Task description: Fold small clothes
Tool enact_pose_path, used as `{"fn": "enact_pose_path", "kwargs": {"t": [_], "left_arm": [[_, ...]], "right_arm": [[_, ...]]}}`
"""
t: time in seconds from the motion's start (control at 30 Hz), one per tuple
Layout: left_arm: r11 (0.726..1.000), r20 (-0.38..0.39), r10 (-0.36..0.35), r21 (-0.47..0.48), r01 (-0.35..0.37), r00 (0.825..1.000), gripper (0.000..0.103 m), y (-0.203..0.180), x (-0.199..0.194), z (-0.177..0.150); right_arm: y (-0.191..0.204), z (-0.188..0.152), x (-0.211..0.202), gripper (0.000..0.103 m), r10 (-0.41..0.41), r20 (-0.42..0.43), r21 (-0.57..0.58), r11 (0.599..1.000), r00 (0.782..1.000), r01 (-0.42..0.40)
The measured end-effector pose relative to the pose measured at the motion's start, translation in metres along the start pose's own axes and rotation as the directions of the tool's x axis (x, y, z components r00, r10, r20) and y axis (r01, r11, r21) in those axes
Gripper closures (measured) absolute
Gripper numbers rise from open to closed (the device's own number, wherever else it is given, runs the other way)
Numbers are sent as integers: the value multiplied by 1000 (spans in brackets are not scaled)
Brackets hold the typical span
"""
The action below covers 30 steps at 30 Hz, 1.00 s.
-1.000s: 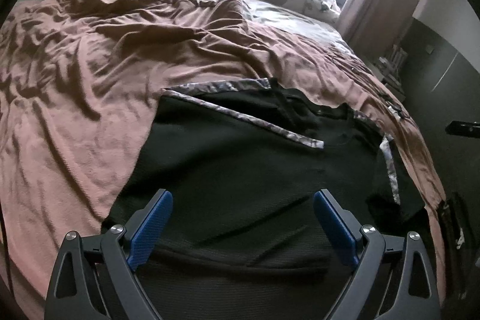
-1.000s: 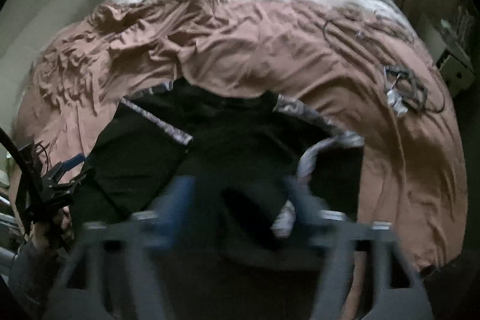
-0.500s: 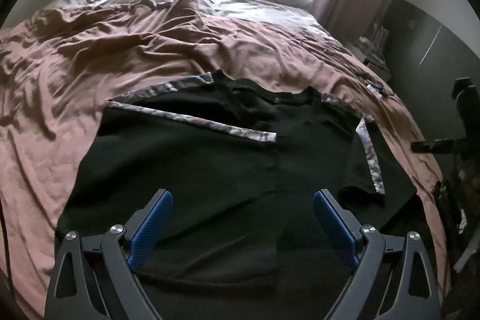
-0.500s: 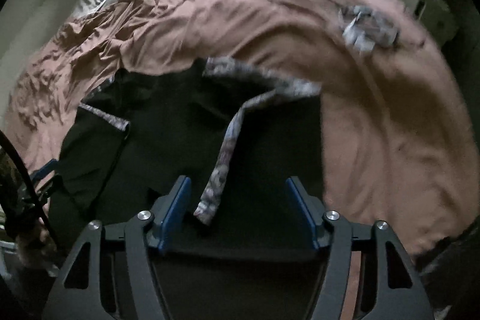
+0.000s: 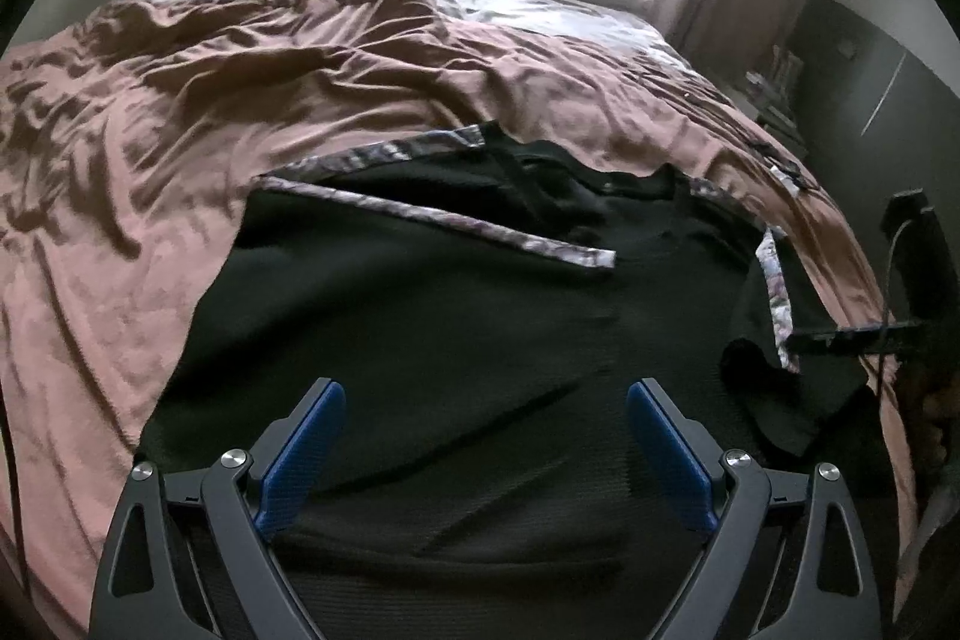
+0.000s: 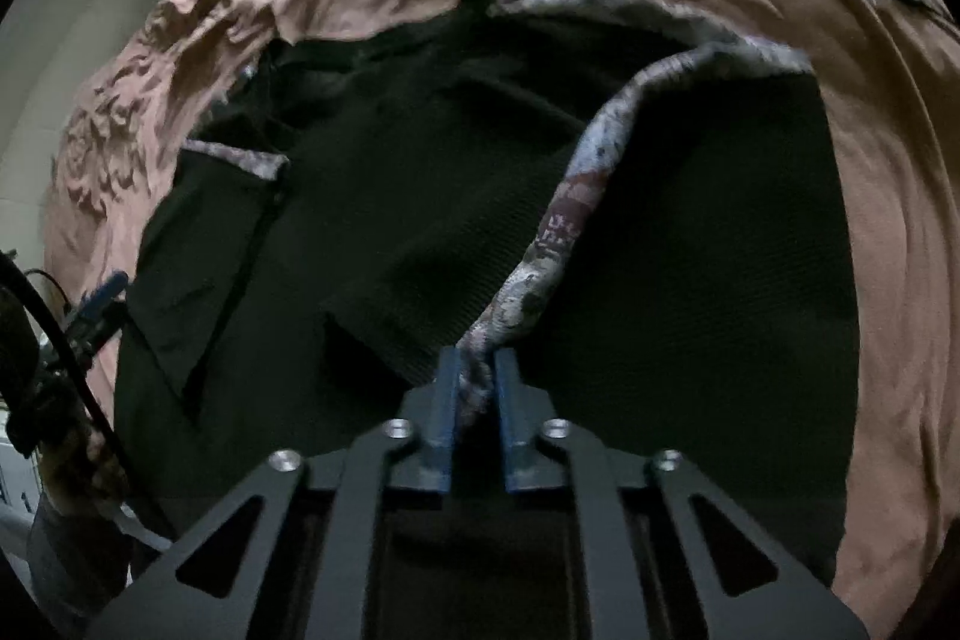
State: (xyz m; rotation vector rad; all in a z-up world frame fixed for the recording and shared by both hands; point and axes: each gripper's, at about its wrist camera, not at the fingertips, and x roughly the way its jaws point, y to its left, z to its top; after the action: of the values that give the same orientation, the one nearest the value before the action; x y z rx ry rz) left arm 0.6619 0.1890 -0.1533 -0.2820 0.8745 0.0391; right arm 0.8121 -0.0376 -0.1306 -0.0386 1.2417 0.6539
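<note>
Black knit fabric of the garment (image 5: 420, 328) lies spread on the bed, its near hem cut off behind the left gripper (image 5: 485, 436), whose blue pads stand wide apart above the cloth, holding nothing. Toward 12 o'clock its collar end is partly hidden under a fold of the crumpled brown blanket (image 5: 180, 111). The right gripper (image 6: 477, 370) is clamped on the floral patterned trim (image 6: 576, 184), lifting that strip in a curve. Bare blanket stretches at 3 o'clock in the right wrist view.
</note>
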Motion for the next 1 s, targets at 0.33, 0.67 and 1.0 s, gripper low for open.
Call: {"fn": "enact_pose_path", "kwargs": {"t": [0.33, 0.67, 1.0], "left_arm": [[1000, 13, -4, -17, 5, 1000, 7, 24, 0, 0], [998, 3, 20, -55, -20, 1000, 7, 50, 7, -10], [997, 8, 47, -69, -46, 999, 7, 47, 0, -8]], "right_arm": [[38, 38, -1, 101, -2, 203, 20, 1000, 979, -2], [37, 31, 14, 71, 5, 206, 61, 998, 979, -18], [11, -1, 4, 71, -253, 96, -1, 967, 963, 255]]}}
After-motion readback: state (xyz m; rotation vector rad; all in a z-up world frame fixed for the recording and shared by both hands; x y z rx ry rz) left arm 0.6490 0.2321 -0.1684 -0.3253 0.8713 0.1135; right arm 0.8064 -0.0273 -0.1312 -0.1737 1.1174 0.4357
